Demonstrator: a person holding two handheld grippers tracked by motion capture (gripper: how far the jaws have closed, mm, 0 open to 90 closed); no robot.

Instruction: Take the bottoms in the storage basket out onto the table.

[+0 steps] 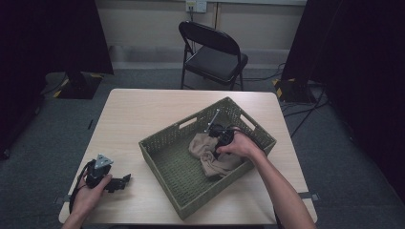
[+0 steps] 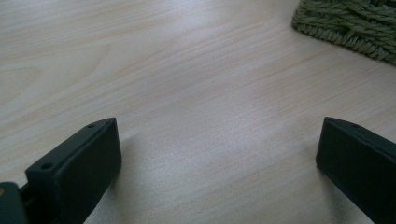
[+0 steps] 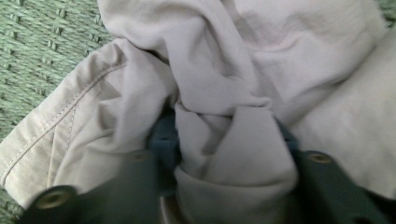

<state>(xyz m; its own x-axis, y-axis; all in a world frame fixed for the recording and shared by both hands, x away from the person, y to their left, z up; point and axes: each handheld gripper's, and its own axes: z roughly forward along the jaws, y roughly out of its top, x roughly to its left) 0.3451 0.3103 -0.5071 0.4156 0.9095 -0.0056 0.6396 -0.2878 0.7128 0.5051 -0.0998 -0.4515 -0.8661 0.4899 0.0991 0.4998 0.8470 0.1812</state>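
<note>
A crumpled beige cloth lies in the green woven basket on the right half of the table. My right gripper reaches down into the basket onto the cloth. In the right gripper view a thick fold of the cloth is bunched between the two black jaws, which press on it from both sides, so the right gripper is shut on it. My left gripper rests at the near left of the table. Its jaws stand wide apart over bare wood, the left gripper holding nothing.
The light wooden table has free room left of and behind the basket. A corner of the basket lies ahead of the left gripper. A black folding chair stands beyond the far edge. Dark stands flank the table on a grey carpet.
</note>
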